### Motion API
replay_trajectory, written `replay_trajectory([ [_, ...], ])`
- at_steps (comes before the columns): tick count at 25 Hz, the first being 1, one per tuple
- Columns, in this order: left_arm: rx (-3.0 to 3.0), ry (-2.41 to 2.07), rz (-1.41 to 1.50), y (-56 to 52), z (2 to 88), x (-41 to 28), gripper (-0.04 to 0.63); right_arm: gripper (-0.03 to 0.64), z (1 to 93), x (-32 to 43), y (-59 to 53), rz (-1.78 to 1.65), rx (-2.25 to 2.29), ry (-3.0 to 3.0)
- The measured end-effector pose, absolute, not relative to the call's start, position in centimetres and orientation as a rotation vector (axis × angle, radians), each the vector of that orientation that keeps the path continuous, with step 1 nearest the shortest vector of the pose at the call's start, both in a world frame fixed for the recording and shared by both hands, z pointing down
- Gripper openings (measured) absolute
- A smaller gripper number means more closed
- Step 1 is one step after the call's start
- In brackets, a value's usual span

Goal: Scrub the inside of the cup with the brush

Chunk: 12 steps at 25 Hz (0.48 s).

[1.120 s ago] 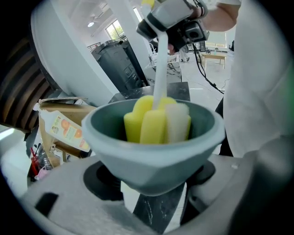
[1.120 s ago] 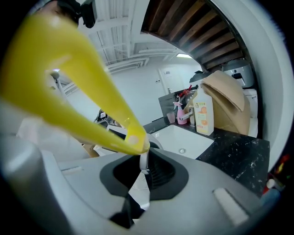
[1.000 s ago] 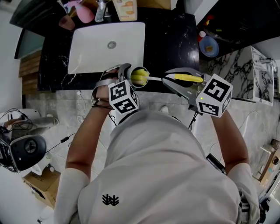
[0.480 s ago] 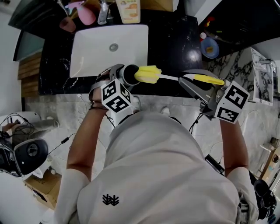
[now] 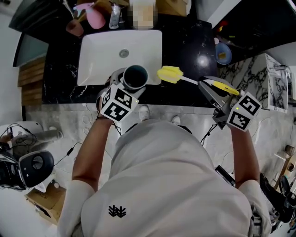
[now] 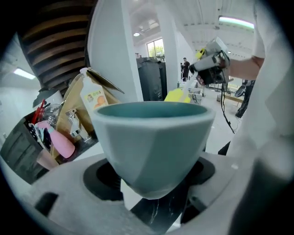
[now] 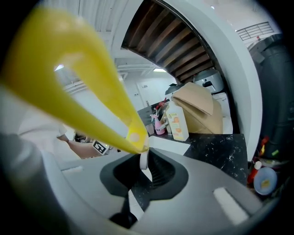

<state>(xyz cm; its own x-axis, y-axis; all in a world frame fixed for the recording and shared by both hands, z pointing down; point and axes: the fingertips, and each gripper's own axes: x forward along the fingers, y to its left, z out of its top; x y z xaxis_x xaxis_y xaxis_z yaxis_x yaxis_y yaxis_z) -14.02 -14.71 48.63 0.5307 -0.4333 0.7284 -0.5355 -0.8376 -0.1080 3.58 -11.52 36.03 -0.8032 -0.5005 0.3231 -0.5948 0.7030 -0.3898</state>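
A teal cup [image 5: 135, 76] is held upright over the front edge of the white sink [image 5: 104, 55], and my left gripper [image 5: 128, 82] is shut on its lower body. In the left gripper view the cup [image 6: 154, 137] fills the middle between the jaws. The brush has a yellow sponge head [image 5: 169, 74], a thin white shaft and a yellow handle [image 5: 225, 86]. My right gripper [image 5: 206, 85] is shut on the handle [image 7: 87, 87]. The sponge head hangs outside the cup, a short way to its right, and peeks over the cup's far rim as the sponge head [image 6: 177, 95].
The sink is set in a black marble counter [image 5: 185, 41]. Behind it stand a faucet [image 5: 114, 14], a pink bottle [image 5: 95, 16] and a carton [image 5: 142, 14]. A blue bowl [image 5: 223, 53] sits at the right. Cables and a fan [image 5: 32, 164] lie on the floor to the left.
The sponge head has come out of the cup. The right gripper drew the brush away to the right, and the left gripper carried the cup up over the sink edge.
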Motion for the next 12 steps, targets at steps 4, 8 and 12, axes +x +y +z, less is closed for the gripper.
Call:
replay_trajectory([
  [4, 2.624, -0.82, 1.062, -15.0, 47.7, -14.3, 0.364, 0.049, 37.4, 3.2, -12.1, 0.749, 0.946, -2.696],
  [8, 2.629, -0.805, 1.025, -15.2, 47.1, -15.2, 0.364, 0.049, 38.4, 2.5, -12.2, 0.765, 1.0, -2.676],
  [12, 2.648, -0.794, 0.986, -15.2, 47.0, -16.0, 0.364, 0.049, 39.1, 1.3, -12.2, 0.757, 1.041, -2.664],
])
